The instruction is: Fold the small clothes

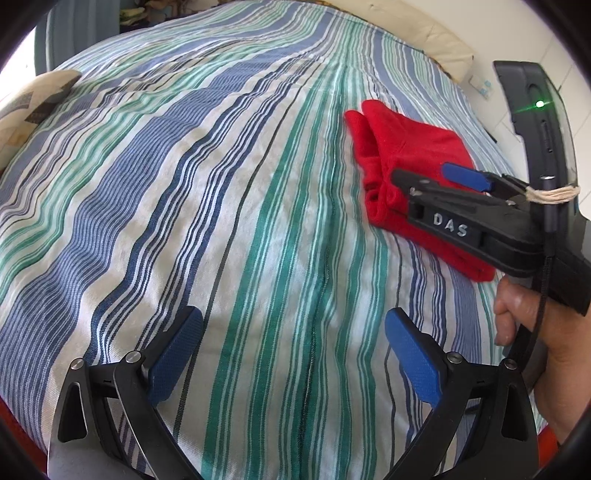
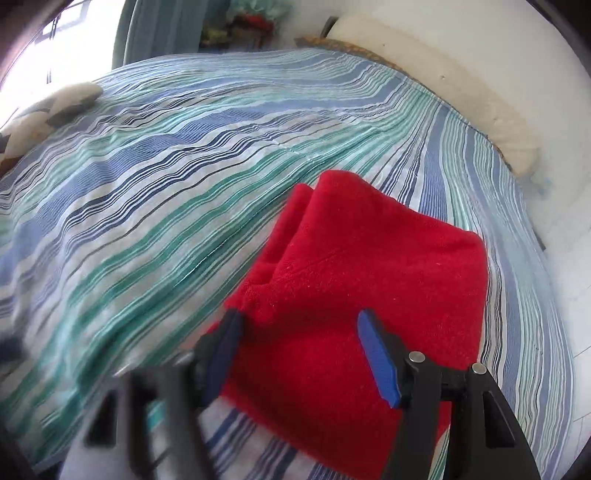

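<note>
A red fleece garment [image 1: 406, 144] [image 2: 369, 258] lies folded into a thick rectangle on the striped bedspread [image 1: 221, 184] [image 2: 166, 166], toward the right side of the bed. My right gripper [image 1: 424, 173] [image 2: 299, 321] is over the garment's near left part, open, its blue pads [image 2: 378, 358] apart with red cloth showing under and between them. A hand [image 1: 524, 314] holds it. My left gripper [image 1: 293, 317] hangs open above bare bedspread to the left of the garment, with nothing between its fingers.
A patterned pillow [image 1: 29, 103] [image 2: 55, 107] rests at the bed's far left. A cream padded cushion [image 1: 424, 40] [image 2: 443, 85] runs along the back right edge by the white wall. Curtains [image 2: 166, 29] hang behind the bed.
</note>
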### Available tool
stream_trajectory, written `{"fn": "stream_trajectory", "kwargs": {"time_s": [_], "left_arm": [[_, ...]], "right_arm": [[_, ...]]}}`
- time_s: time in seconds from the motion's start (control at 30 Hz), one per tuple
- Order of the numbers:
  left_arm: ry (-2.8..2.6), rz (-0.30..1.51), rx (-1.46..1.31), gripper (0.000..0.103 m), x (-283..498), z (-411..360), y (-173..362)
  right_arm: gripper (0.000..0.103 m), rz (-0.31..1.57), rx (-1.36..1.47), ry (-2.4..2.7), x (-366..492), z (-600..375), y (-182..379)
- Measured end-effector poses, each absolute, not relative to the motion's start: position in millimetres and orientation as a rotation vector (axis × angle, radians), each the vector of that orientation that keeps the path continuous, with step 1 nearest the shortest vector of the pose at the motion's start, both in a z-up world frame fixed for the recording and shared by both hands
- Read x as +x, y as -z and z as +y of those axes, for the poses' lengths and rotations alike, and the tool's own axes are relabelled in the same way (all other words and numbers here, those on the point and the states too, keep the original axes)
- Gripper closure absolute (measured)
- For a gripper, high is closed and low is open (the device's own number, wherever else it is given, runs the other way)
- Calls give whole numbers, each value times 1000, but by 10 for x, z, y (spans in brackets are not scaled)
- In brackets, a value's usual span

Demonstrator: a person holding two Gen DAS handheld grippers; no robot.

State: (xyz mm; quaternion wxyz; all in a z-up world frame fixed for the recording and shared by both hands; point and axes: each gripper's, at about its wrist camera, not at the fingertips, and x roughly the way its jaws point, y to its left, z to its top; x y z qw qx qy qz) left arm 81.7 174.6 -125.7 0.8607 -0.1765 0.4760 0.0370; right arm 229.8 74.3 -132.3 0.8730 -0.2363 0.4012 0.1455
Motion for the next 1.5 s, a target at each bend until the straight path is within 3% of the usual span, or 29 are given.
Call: {"fn": "stream_trajectory", "kwargs": {"time_s": [0.1,0.23,0.57,1.07,1.17,1.23,1.5], "left_arm": [[-80,1000,-360,4,819,1738,1256],[-66,990,-368,4,786,1739,1188],[47,914,-247,4,1213,1262,605],[-11,909,-177,4,1638,1241,422],[77,942,-330,3,1927,1337,473],[104,977,-379,3,2200,1393,623],[37,1087,-344,3,2733,1551,1407]], "right_arm": [[38,778,-365,-332,2212,541,1017],[25,710,-245,-329,1943,74,721],[25,846,19,-158,1736,-1423,947],[24,836,98,-225,1916,-1404,881],[23,850,126,-270,2074,-1362,910],[16,863,175,-307,2242,-1346,951],[13,1044,412,-411,3179,-1251,1582]]}}
